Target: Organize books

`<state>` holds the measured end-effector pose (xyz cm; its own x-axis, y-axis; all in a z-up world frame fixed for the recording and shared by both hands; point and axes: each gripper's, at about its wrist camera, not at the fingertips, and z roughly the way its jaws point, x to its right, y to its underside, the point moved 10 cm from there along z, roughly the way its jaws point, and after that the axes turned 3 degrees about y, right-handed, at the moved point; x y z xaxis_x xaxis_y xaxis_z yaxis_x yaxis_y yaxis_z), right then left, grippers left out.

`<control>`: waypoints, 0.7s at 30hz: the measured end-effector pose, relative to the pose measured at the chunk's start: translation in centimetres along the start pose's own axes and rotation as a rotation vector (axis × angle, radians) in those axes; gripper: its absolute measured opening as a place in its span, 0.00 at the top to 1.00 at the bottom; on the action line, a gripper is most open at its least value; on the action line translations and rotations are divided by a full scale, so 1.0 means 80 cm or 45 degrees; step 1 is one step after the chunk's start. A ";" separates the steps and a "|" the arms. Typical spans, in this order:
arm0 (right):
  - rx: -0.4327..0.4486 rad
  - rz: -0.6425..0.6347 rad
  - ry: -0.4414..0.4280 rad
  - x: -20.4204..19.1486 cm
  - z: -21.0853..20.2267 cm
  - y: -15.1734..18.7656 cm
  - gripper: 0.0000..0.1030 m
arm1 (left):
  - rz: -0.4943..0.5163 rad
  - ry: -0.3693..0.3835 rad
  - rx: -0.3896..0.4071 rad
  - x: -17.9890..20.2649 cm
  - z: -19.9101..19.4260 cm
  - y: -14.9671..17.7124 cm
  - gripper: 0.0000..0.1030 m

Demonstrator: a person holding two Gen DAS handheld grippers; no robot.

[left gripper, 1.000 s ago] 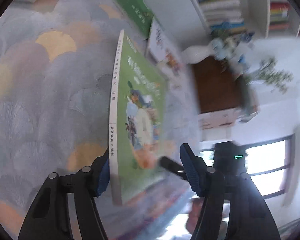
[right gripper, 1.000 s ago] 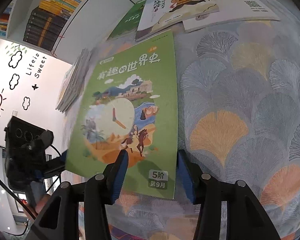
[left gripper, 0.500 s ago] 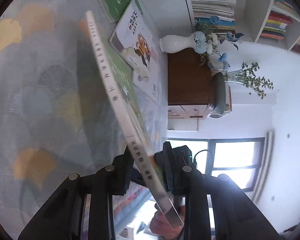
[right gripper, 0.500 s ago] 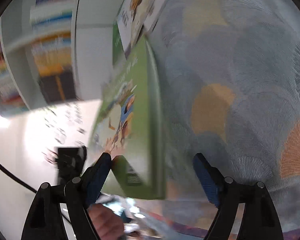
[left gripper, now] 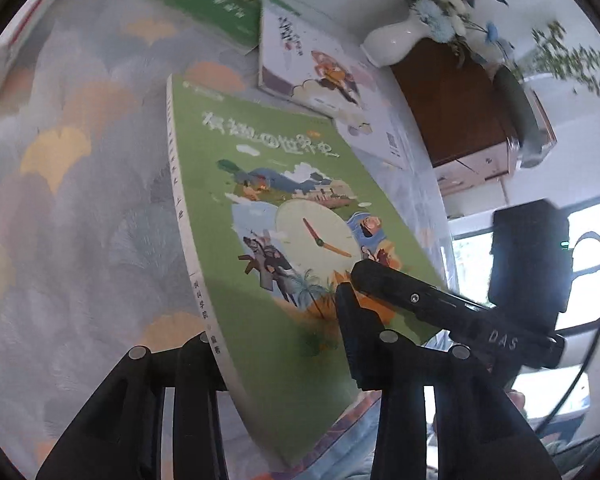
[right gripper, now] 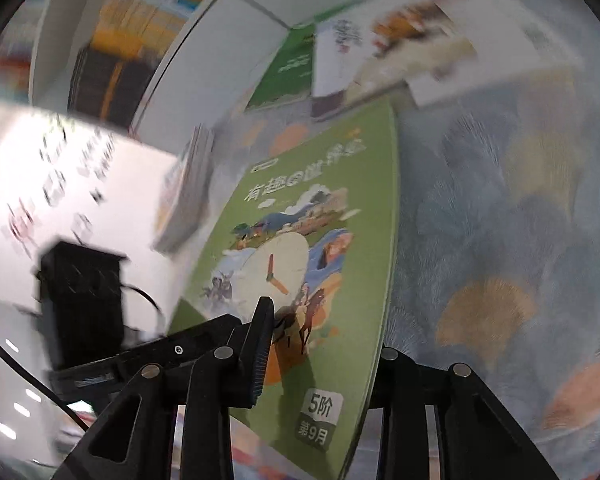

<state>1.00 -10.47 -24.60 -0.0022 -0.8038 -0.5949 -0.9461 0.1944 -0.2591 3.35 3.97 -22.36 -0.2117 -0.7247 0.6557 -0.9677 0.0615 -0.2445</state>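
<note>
A green book (left gripper: pixel 268 216) with a clock picture on its cover is lifted at a slant above the fan-patterned cloth (left gripper: pixel 80 200). My left gripper (left gripper: pixel 278 332) has it between its jaws, one finger under the spine and the other on the cover; the jaws are opening. In the right wrist view the same green book (right gripper: pixel 332 240) sits between the jaws of my right gripper (right gripper: pixel 324 344), which are closing on its lower edge. The right gripper's finger (left gripper: pixel 400 284) also rests on the cover in the left wrist view.
A second green book (left gripper: pixel 220 4) and a white picture book (left gripper: pixel 312 72) lie on the cloth behind. A stack of books (right gripper: pixel 188 196) lies at the left, near shelves (right gripper: pixel 132 40). A white vase (left gripper: pixel 392 44) stands on a wooden cabinet (left gripper: pixel 452 108).
The green book lay flat, was tipped up on edge, and now hangs at a slant with its cover showing. The right jaws spread wide, then closed in on it.
</note>
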 end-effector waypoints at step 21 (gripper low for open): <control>0.254 -0.607 0.049 -0.245 -0.017 -0.048 0.70 | 0.112 -0.126 0.462 -0.049 -0.241 -0.088 0.62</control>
<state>4.25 3.81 -10.92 0.3986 -0.8484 -0.3483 -0.7647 -0.0978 -0.6369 8.37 19.57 -9.43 -0.2602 -0.7912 0.5534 -0.8316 -0.1077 -0.5449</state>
